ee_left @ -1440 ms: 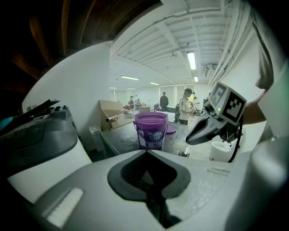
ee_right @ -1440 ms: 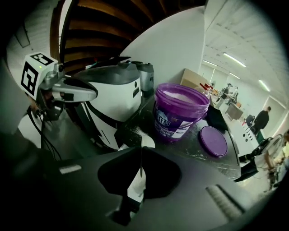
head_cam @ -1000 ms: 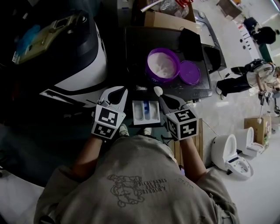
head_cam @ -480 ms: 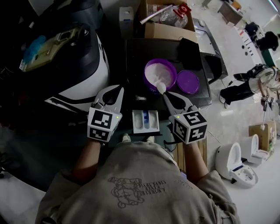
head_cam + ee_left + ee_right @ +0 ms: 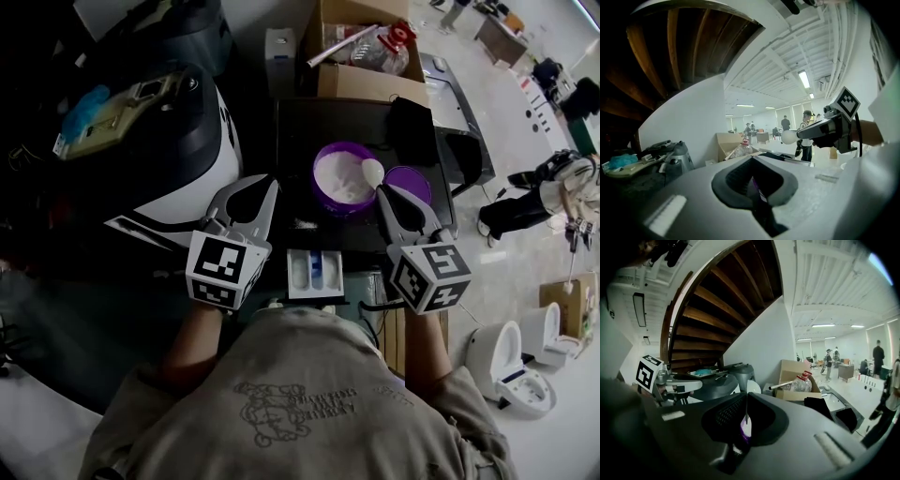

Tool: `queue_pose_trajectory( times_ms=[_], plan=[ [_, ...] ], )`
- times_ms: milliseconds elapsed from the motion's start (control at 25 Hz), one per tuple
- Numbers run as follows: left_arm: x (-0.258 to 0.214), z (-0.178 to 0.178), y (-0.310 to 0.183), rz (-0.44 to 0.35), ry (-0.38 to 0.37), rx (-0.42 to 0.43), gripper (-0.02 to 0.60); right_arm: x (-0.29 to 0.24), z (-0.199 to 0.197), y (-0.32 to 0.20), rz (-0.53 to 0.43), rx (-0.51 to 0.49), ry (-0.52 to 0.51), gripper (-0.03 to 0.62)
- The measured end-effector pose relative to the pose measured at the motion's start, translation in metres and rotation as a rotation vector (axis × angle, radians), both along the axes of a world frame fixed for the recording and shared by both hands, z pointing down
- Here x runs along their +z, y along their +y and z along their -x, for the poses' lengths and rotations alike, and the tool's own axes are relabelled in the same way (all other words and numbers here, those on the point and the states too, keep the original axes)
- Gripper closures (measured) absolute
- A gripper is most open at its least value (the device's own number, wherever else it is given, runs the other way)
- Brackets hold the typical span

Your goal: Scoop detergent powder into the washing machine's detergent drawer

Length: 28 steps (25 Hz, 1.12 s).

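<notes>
Detergent powder (image 5: 341, 178) in purple tub (image 5: 317, 184); rounded scoop (image 5: 372, 172) clamped in right hand-held gripper (image 5: 384, 192); left hand-held gripper (image 5: 266, 186) closed.

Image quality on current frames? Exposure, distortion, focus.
Head view: left side underexposed, near black; powder in the purple tub nearly blown out. Left gripper view: heavy fisheye, ceiling beams bow, near foreground soft. Right gripper view: same bowing on the staircase, dark corners.

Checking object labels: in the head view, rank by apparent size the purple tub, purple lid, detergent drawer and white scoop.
Largest: purple tub and detergent drawer, alike, unranked.
Then: purple lid, partly behind the right gripper.
Smallest: white scoop.
</notes>
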<state>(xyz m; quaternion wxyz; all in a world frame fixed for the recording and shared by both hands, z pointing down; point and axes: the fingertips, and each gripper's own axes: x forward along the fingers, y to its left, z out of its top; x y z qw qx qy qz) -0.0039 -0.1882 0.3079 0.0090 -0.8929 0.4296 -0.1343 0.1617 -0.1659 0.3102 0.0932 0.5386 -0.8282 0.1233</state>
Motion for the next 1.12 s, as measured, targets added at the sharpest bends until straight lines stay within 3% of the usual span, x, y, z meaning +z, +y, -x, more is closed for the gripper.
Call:
queue_pose_trajectory(
  times_ms=[1120],
  plan=[
    [-0.005, -0.004, -0.016, 0.011, 0.006, -0.032, 0.581, -0.006, -0.014, -0.028, -0.011, -0.019, -0.033, 0.559]
  ],
)
